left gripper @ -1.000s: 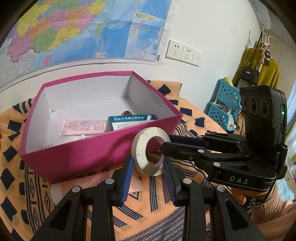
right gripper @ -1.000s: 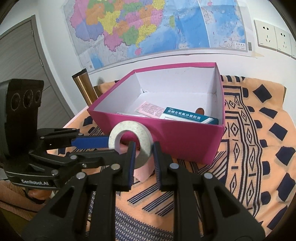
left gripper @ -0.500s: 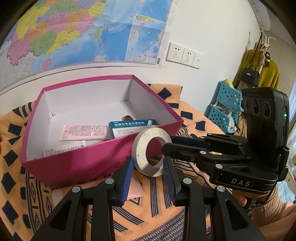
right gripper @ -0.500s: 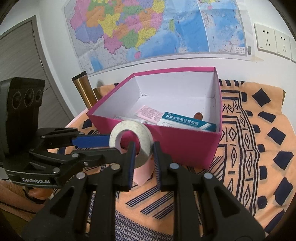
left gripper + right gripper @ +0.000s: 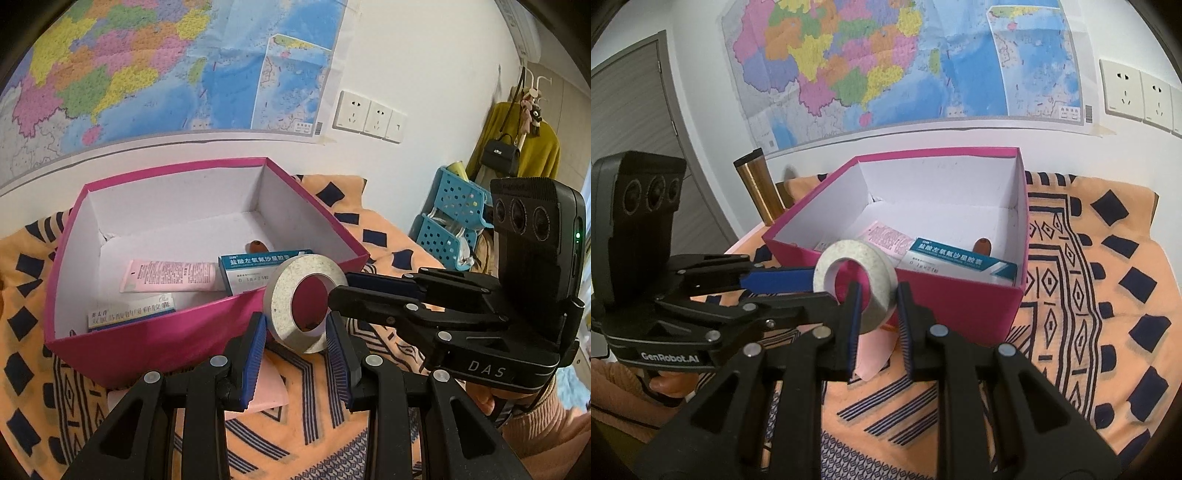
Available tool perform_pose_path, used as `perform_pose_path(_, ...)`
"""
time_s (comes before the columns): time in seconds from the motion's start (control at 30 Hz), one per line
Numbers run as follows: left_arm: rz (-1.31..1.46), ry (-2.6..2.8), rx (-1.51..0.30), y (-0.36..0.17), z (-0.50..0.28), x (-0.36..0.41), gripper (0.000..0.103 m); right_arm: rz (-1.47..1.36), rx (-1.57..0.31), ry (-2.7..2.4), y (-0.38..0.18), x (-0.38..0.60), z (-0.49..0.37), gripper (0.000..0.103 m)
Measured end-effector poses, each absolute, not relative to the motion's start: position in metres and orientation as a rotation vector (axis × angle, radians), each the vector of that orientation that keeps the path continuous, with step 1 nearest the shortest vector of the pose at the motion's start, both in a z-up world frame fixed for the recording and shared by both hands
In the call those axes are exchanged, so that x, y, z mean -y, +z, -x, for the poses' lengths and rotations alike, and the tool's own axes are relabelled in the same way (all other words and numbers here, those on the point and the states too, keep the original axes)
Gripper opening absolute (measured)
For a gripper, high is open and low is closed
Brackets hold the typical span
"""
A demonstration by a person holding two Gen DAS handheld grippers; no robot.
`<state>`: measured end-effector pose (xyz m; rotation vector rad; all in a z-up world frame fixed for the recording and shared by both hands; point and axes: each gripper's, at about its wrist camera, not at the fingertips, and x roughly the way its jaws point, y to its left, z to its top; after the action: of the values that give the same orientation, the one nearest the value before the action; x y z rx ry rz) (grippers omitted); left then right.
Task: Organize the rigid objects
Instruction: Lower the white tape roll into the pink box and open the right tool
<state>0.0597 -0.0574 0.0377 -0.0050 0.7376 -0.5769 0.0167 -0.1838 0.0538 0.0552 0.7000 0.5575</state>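
— Two tools on one thing: the left tool (image 5: 295,318) pinches the tape roll (image 5: 282,306) across its rim, and the right tool (image 5: 879,291) clamps its two flat faces. Both are narrow, both closed on it.

— So it's a hand-over?

— That's my reading. The roll hangs on edge at centre frame, just in front of the near wall of the pink box (image 5: 192,332), about level with its rim and clear of the patterned cloth (image 5: 388,251).

— What does the next move need?

— One tool has to let go first, or they pull against each other. Then the other lifts the roll over the wall and sets it on the bare floor at the back, beyond the medicine carton (image 5: 258,269) and pink tube (image 5: 170,275).
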Motion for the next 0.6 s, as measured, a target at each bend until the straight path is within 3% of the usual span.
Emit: perform_pose_path(0.6, -0.005, -0.571, -0.730, 0.0414, -0.0660, 0.0630, 0.033, -0.048, -0.673, 0.551, 0.0626, 0.1884, -0.0247, 0.022)
